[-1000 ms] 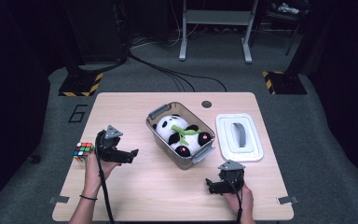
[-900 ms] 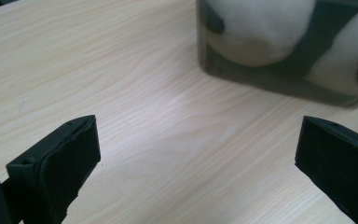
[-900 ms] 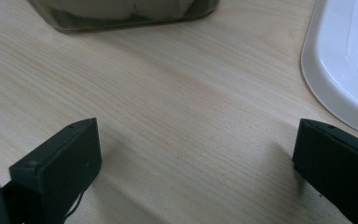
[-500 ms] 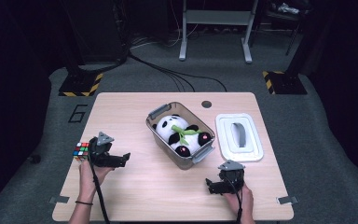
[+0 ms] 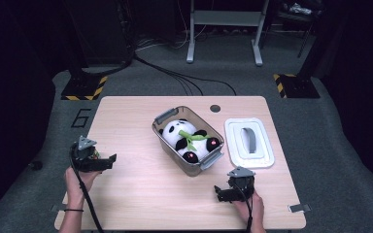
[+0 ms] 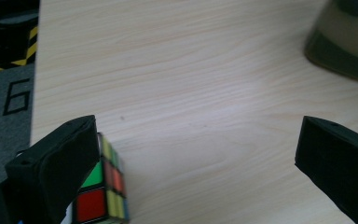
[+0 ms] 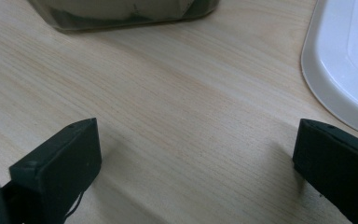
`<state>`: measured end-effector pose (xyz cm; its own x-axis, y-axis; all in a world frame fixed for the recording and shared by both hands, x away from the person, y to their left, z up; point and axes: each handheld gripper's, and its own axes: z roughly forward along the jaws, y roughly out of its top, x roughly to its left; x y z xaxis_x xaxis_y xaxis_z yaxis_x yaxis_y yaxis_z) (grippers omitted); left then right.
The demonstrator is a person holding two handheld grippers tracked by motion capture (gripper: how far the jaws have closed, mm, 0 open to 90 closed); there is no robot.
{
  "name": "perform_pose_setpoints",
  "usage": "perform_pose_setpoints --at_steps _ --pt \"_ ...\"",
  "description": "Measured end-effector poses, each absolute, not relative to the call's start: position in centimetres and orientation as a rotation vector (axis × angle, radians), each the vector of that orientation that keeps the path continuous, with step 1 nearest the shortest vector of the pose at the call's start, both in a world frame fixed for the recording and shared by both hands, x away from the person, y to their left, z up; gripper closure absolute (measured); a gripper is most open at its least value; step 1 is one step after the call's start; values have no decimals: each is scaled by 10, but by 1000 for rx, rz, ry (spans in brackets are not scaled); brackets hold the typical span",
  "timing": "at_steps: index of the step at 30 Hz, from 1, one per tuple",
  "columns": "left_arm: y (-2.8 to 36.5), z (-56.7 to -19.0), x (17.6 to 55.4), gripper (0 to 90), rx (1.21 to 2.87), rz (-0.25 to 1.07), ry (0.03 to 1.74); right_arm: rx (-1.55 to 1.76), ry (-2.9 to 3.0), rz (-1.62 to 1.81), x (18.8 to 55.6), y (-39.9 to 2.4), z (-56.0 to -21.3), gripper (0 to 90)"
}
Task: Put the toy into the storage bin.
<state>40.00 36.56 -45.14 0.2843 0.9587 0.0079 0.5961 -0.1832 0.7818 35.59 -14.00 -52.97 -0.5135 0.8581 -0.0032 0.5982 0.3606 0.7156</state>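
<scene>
**Left gripper lines up beside the puzzle cube at the table edge**

Dark workshop floor with cables and metal stands surrounds a pale wooden table (image 5: pixel 141 204), which is the largest thing in the scene. Near its middle stands a clear storage bin (image 5: pixel 161 118), turned at an angle, and a panda plush (image 5: pixel 175 132) with a green ribbon lies inside it. The bin has no cover on, probably so that more things can go in: its white lid (image 5: pixel 260 158) lies flat just beside it on the right, out of the way.

The left gripper (image 5: pixel 108 161) is at the left edge of the table, and its jaws are wide apart with nothing between them. In the left gripper view the colour puzzle cube (image 6: pixel 103 190) sits on the table close against the outer side of one jaw, so it is beside the opening and not inside it. I judge that the hand must shift sideways so the jaws come around the cube before it can close.

The right gripper (image 5: pixel 219 193) rests low on the near right part of the table, also fully open and empty, near the bin and the lid. It seems to wait there, ready for the lid.
</scene>
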Motion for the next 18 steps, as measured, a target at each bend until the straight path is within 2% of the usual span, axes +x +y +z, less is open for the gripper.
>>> perform_pose_setpoints --at_steps 10,18 --pt "398 -461 404 0 1797 707 1501 1275 2250 946 356 -140 -530 2" --pt "410 -479 411 0 1813 703 1563 1275 2250 946 356 -140 -530 2"
